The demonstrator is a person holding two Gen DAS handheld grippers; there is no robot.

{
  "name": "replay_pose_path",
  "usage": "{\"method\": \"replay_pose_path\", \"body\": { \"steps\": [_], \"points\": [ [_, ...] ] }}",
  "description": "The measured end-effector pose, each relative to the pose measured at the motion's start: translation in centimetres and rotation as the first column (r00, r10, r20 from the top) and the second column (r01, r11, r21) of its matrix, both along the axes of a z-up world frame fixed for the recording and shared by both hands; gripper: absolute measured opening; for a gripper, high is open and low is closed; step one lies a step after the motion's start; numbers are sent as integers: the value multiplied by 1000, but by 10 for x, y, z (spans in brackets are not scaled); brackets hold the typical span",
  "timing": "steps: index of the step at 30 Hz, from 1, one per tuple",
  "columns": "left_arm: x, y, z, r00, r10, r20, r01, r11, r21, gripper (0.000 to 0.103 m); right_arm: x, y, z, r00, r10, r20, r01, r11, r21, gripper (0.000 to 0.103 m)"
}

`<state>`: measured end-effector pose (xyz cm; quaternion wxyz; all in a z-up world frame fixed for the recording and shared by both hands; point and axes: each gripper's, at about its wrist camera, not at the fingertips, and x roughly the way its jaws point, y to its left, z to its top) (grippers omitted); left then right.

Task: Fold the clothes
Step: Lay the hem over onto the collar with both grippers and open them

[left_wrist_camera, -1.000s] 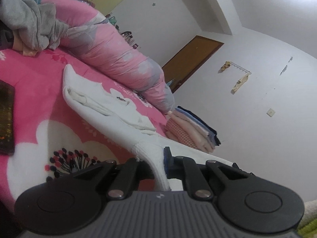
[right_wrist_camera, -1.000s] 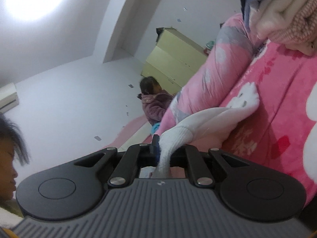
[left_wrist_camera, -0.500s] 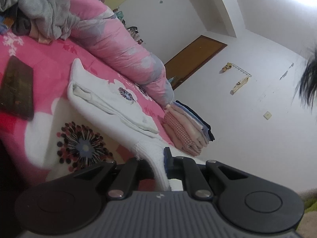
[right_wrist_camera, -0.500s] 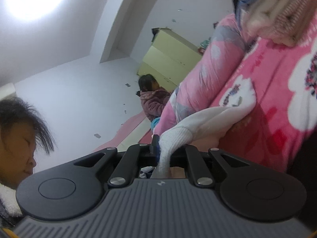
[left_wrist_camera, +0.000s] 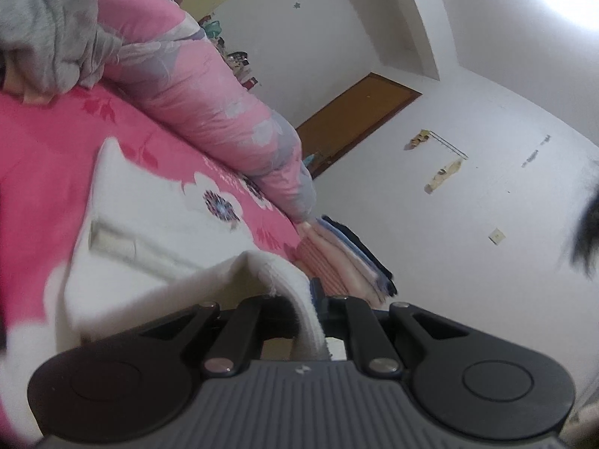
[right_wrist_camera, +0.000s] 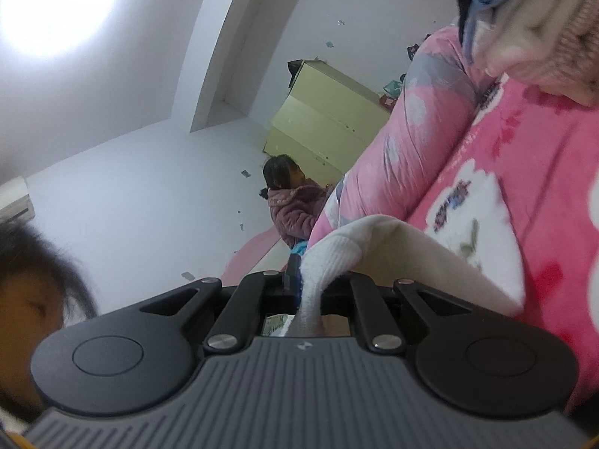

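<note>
A white knitted garment (left_wrist_camera: 157,232) lies partly folded on the pink flowered bedspread (left_wrist_camera: 41,142). My left gripper (left_wrist_camera: 312,299) is shut on its ribbed hem, and the cloth bends up from the bed into the jaws. My right gripper (right_wrist_camera: 305,288) is shut on another ribbed edge of the same white garment (right_wrist_camera: 423,254), which trails to the right over the bedspread (right_wrist_camera: 543,187).
A rolled pink quilt (left_wrist_camera: 194,86) runs along the far side of the bed. A grey heap of clothes (left_wrist_camera: 48,45) lies at the top left. A stack of folded clothes (left_wrist_camera: 348,258) sits at the bed's end. A person in purple (right_wrist_camera: 295,205) sits by a yellow cabinet (right_wrist_camera: 322,116).
Both grippers moved forward over the bed with the white garment's hem, so the cloth now doubles over itself. The dark object on the left has left the left wrist view.
</note>
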<state>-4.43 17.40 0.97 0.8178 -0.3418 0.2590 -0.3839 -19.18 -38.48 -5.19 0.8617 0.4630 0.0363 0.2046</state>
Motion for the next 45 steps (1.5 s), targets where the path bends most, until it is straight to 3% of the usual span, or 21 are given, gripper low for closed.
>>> {"method": "replay_pose_path", "body": {
  "steps": [6,10,14,27,28,30,34,36,38,41,45],
  "points": [
    [85,-10,3,995,81,-65,-82,997,-13,7,78,-20,10,1000,0,-27,1,1000,26,5],
    [141,-15,-10,981,131,-145,-140,989,-55,7,139,-38,-5,998,-7,-67,14,995,99,5],
    [189,-25,-25,965,164,-205,-175,984,-38,7,194,-54,-28,993,-7,-114,28,984,176,5],
    [284,-41,-85,914,192,-356,-199,980,16,8,290,-88,-92,962,25,-271,45,968,249,5],
    [290,-40,-89,909,192,-369,-202,979,12,10,295,-90,-96,959,33,-283,42,966,255,5],
    [299,-38,-96,899,197,-390,-213,977,3,22,306,-96,-103,948,61,-312,33,957,289,9],
    [313,-37,-106,890,190,-415,-227,973,-41,32,324,-106,-116,937,119,-328,5,935,354,12],
    [318,-35,-115,873,172,-457,-248,962,-113,55,329,-111,-124,926,146,-347,6,916,402,23],
    [322,-32,-125,854,149,-498,-272,945,-184,64,332,-116,-133,920,166,-355,18,887,462,37],
    [328,-28,-137,833,119,-540,-309,910,-277,73,333,-120,-146,914,200,-352,28,837,547,51],
    [326,-19,-137,839,129,-529,-355,866,-352,79,334,-122,-152,916,219,-336,40,784,620,64]
  ]
}}
